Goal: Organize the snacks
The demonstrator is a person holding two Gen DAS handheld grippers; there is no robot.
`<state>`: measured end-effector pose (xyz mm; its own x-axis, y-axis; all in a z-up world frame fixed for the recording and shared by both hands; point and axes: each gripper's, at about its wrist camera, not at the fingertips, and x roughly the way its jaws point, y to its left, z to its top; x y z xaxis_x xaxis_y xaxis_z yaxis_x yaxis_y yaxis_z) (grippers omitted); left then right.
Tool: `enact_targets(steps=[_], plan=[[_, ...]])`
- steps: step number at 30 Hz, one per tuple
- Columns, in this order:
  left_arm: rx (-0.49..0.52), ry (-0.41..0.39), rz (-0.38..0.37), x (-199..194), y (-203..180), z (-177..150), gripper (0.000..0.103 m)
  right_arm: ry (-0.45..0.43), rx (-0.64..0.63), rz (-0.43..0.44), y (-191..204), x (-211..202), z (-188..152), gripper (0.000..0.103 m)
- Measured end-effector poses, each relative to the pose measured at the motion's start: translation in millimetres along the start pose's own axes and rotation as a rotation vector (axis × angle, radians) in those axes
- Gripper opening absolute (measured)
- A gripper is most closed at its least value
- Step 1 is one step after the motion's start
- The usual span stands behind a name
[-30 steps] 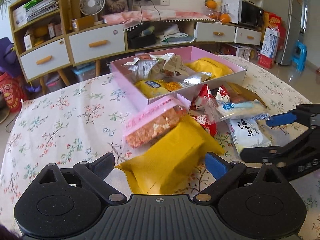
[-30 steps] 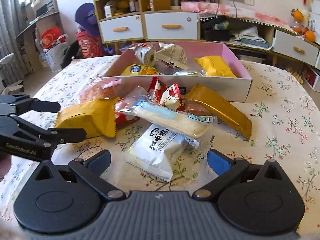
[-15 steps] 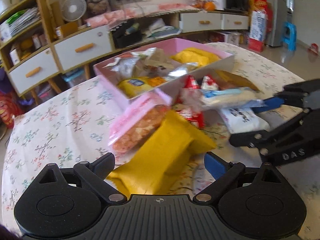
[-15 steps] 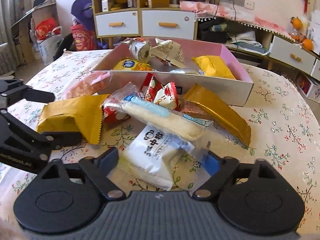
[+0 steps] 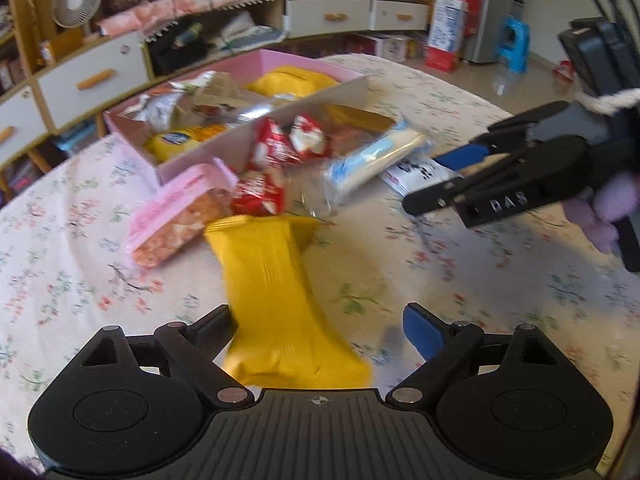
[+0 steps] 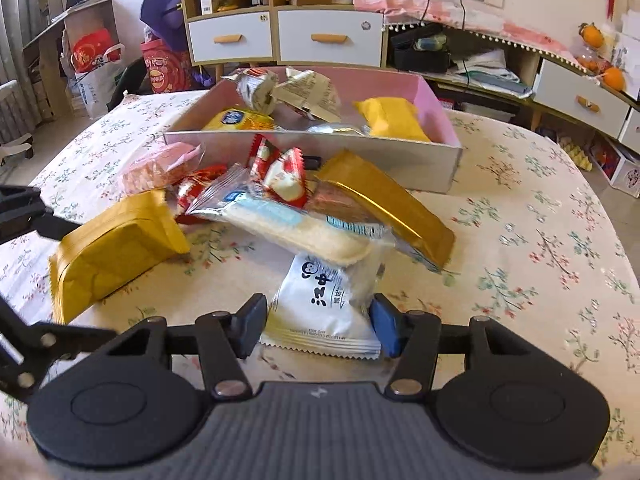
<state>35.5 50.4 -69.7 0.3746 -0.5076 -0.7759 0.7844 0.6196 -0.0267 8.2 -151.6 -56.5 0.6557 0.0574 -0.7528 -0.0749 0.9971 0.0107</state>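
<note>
right tongs (image 6: pixel 318 326): jaws have just been closing; pads now on both sides of the white pack (image 6: pixel 320 312), touching its edges. Pack sits on the counter (image 6: pixel 540 248), far end tucked under the long clear pack (image 6: pixel 296 228).
left tongs (image 5: pixel 318 330): jaws wide, eased in slightly. Yellow pack (image 5: pixel 272 292) lies between them on the counter; my left pad is at its edge, blue pad well clear. No grip.
pile, mid: long clear pack across the middle, gold pack (image 6: pixel 386 210) leaning to its right, red packs (image 6: pixel 280 172) behind it, pink pack (image 6: pixel 160 166) to the left beside the box.
box (image 6: pixel 432 160): pink inside, grey wall, just behind the pile. Holds a yellow bag (image 6: pixel 394 120), a yellow-blue pack (image 6: pixel 236 120) and crumpled wrappers (image 6: pixel 280 90).
far: drawers (image 6: pixel 280 36) and shelves, fan on top.
</note>
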Motion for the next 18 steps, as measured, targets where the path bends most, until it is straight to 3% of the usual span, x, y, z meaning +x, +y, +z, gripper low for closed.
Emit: enact_targets(steps=[8,11,18], plan=[[-0.042,0.004,0.025,-1.4,4.7,4.4,0.093,0.036,0.01,0.009,-19.6,-6.8,-4.7,0.055],[-0.056,-0.014,0.041,-1.6,9.0,11.2,0.093,0.051,0.027,0.02,-21.5,-5.8,-3.5,0.068],[-0.109,0.027,0.087,12.0,6.5,26.8,0.091,0.057,-0.025,0.021,-13.0,-1.9,-3.2,0.071]])
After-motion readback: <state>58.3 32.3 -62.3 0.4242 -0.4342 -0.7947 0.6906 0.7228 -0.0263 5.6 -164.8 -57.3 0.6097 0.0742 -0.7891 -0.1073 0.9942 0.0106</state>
